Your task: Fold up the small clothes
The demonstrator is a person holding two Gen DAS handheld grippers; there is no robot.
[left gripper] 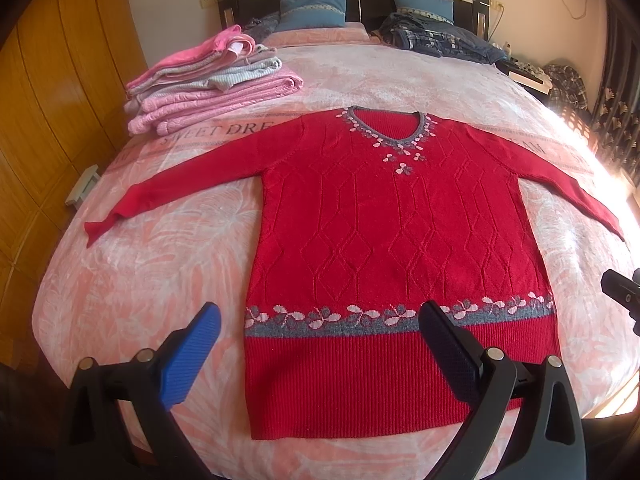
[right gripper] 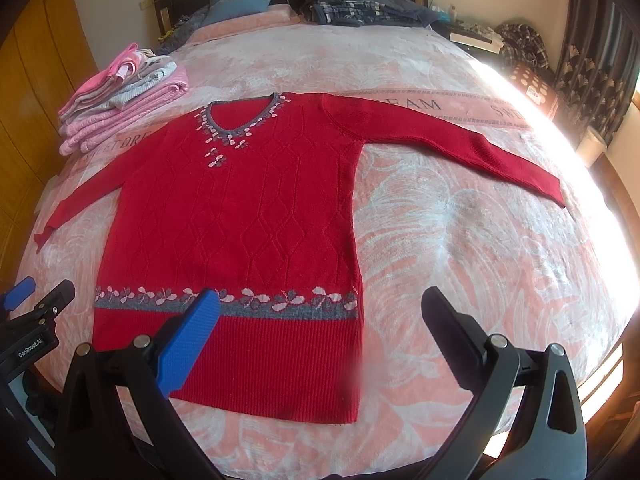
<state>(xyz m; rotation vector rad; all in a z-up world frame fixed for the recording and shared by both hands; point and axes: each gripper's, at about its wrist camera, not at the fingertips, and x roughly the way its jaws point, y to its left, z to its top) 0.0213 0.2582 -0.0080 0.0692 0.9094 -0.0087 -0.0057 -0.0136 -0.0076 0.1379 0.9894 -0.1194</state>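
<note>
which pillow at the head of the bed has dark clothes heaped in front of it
The right blue pillow: a heap of dark checked clothes lies against it. The left pillow has none.

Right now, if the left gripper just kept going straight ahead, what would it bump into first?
Most likely the red sweater. The left gripper is open and points over the sweater's hem, lying flat on the bed. Nothing else shows between them, though depth is hard to judge.

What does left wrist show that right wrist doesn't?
Left wrist only: the small white stool on the floor beside the bed, and a sliver of the right gripper at the frame edge. Right wrist only: the whole right sleeve to its cuff, plus the left gripper. Both: the flat red sweater, the folded pile, both grippers open.
</note>
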